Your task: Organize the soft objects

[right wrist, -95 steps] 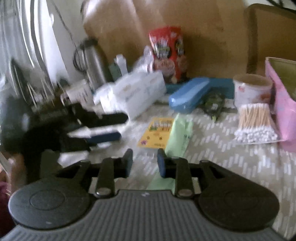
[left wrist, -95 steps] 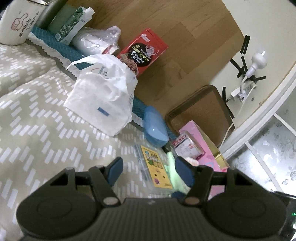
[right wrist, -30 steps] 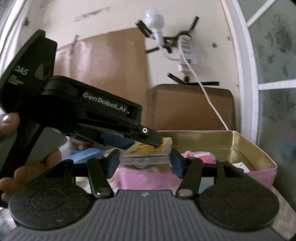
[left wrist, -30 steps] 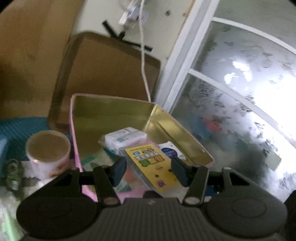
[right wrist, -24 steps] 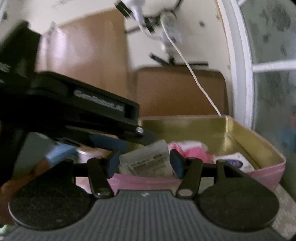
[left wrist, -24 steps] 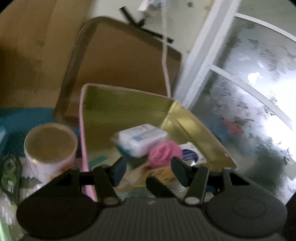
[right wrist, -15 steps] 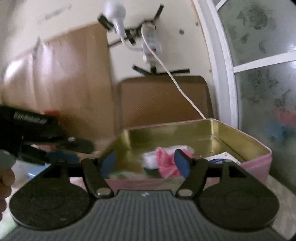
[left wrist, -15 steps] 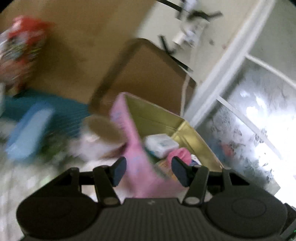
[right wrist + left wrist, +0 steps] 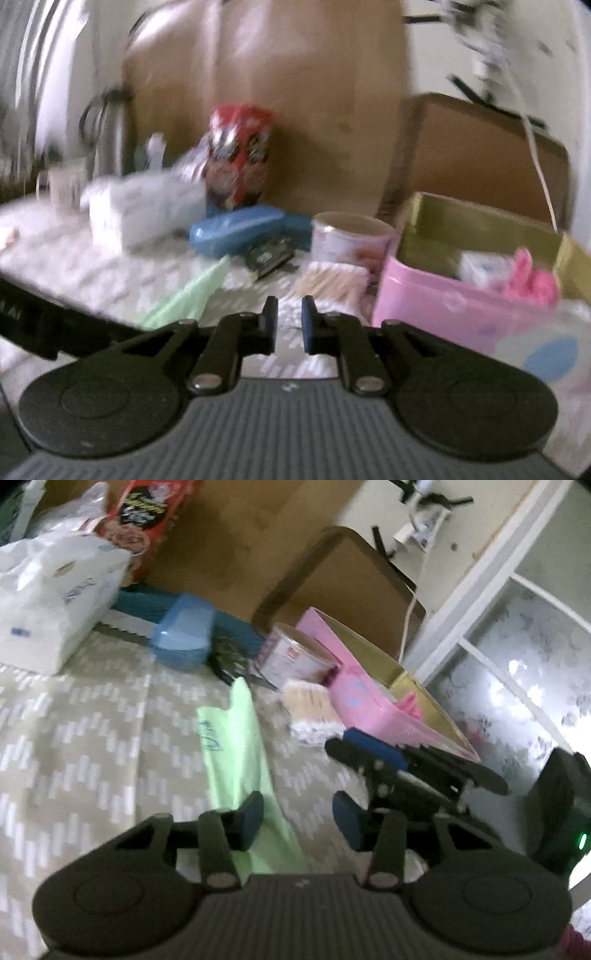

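A light green soft pack lies on the patterned cloth; it also shows in the right wrist view. My left gripper is open and empty just above its near end. My right gripper is nearly closed and empty, low over the cloth; it also shows in the left wrist view. The pink tin box with a gold inside holds a white pack and a pink soft thing. A pile of cotton swabs lies beside the box.
A white cup, a blue case, a black clip, a white tissue bag and a red snack box stand at the back. A brown board and a frosted window are behind the box.
Both grippers have pulled back from over the pink box to the cloth. The yellow card pack my left gripper carried is no longer between its fingers. My right gripper's fingers have closed in.
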The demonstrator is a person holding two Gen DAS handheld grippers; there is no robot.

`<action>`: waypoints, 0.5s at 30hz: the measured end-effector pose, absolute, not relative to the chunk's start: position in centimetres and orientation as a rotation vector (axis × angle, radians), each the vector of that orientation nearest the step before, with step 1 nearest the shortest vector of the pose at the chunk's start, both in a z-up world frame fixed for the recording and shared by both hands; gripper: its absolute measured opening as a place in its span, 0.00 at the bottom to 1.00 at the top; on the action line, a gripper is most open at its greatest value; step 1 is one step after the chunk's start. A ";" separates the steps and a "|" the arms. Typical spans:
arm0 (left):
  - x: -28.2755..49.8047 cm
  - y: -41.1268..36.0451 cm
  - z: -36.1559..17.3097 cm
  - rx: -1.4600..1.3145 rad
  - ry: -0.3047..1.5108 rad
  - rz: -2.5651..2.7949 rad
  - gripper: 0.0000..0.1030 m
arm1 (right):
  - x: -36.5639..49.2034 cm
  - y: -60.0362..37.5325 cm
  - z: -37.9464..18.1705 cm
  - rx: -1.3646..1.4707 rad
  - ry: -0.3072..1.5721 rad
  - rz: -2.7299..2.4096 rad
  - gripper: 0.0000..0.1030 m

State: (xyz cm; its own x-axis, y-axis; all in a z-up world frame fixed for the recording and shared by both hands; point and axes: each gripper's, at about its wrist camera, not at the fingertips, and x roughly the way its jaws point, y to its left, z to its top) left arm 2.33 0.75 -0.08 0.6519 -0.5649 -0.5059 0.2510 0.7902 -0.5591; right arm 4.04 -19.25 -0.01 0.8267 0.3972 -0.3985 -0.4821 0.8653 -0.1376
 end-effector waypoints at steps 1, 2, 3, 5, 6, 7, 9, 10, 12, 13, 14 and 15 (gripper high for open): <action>2.4 1.2 -0.3 -0.487 0.718 -0.480 0.39 | 3.9 -18.7 -0.1 -0.300 0.367 0.477 0.21; 2.4 1.5 -0.4 -0.501 0.715 -0.484 0.37 | 4.0 -18.3 -0.1 -0.350 0.366 0.480 0.28; 2.5 1.8 -0.6 -0.518 0.713 -0.492 0.37 | 3.6 -17.9 -0.2 -0.395 0.360 0.484 0.31; 2.8 2.3 -0.9 -0.549 0.707 -0.504 0.37 | 3.4 -17.1 -0.5 -0.484 0.356 0.491 0.34; 2.9 2.6 -0.9 -0.561 0.703 -0.503 0.37 | 3.4 -16.8 -0.8 -0.531 0.358 0.482 0.34; 2.8 2.8 -0.9 -0.572 0.696 -0.499 0.37 | 3.6 -16.5 -1.1 -0.580 0.359 0.462 0.34; 2.8 3.3 -1.0 -0.594 0.679 -0.489 0.37 | 4.0 -16.1 -1.5 -0.627 0.339 0.437 0.35; 2.8 3.5 -1.0 -0.604 0.674 -0.485 0.38 | 4.2 -16.0 -1.6 -0.646 0.333 0.431 0.34; 2.8 3.7 -1.1 -0.622 0.670 -0.482 0.38 | 4.9 -15.5 -1.9 -0.690 0.318 0.419 0.34; 2.8 3.8 -1.1 -0.626 0.667 -0.478 0.40 | 5.2 -15.3 -2.1 -0.710 0.315 0.420 0.31; 2.7 4.0 -1.1 -0.631 0.663 -0.475 0.42 | 5.4 -15.2 -2.3 -0.720 0.313 0.430 0.21; 2.7 4.1 -1.1 -0.635 0.660 -0.475 0.42 | 5.7 -15.0 -2.5 -0.728 0.327 0.444 0.11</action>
